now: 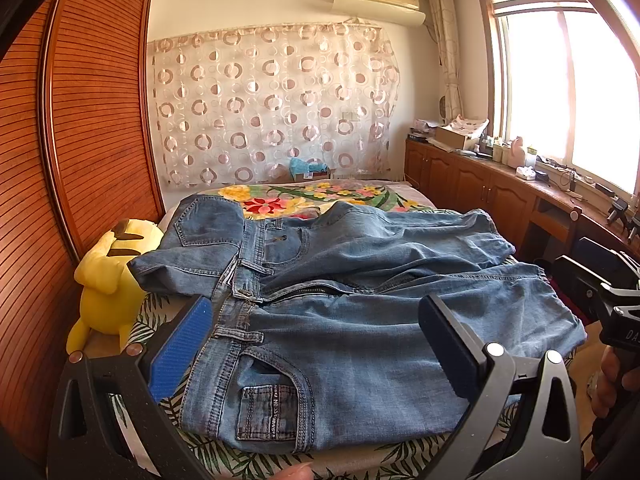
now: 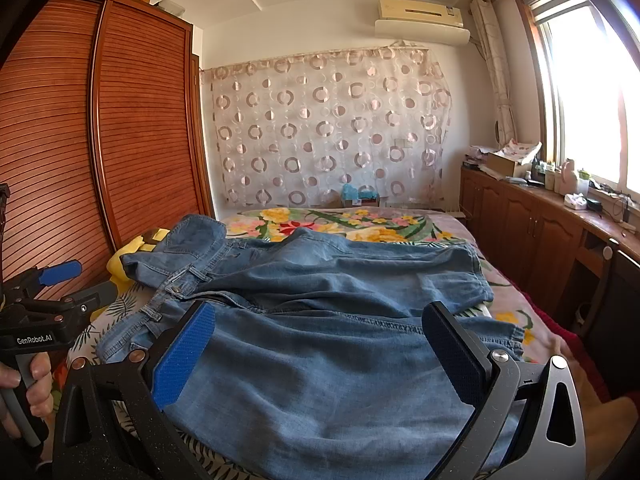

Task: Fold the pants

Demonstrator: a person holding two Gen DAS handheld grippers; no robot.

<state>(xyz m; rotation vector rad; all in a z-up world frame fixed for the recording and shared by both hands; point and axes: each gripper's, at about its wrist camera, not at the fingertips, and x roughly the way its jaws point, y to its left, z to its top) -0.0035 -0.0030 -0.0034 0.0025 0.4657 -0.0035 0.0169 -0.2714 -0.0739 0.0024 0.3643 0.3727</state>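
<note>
A pair of blue jeans [image 1: 340, 320] lies spread on the bed, waistband to the left, legs to the right, fly open. It also shows in the right wrist view [image 2: 320, 340]. My left gripper [image 1: 316, 344] is open and empty, hovering over the waist and front pocket. My right gripper [image 2: 320, 356] is open and empty, hovering over the near leg. The left gripper also shows at the left edge of the right wrist view [image 2: 60, 284]. The right gripper's body shows at the right edge of the left wrist view [image 1: 612, 296].
The bed has a floral cover [image 1: 304, 196]. A yellow plush toy [image 1: 108, 276] lies left of the jeans by the wooden wardrobe [image 1: 92, 120]. Wooden cabinets [image 1: 480, 184] with clutter run along the right under the window. A patterned curtain [image 1: 276, 100] hangs on the far wall.
</note>
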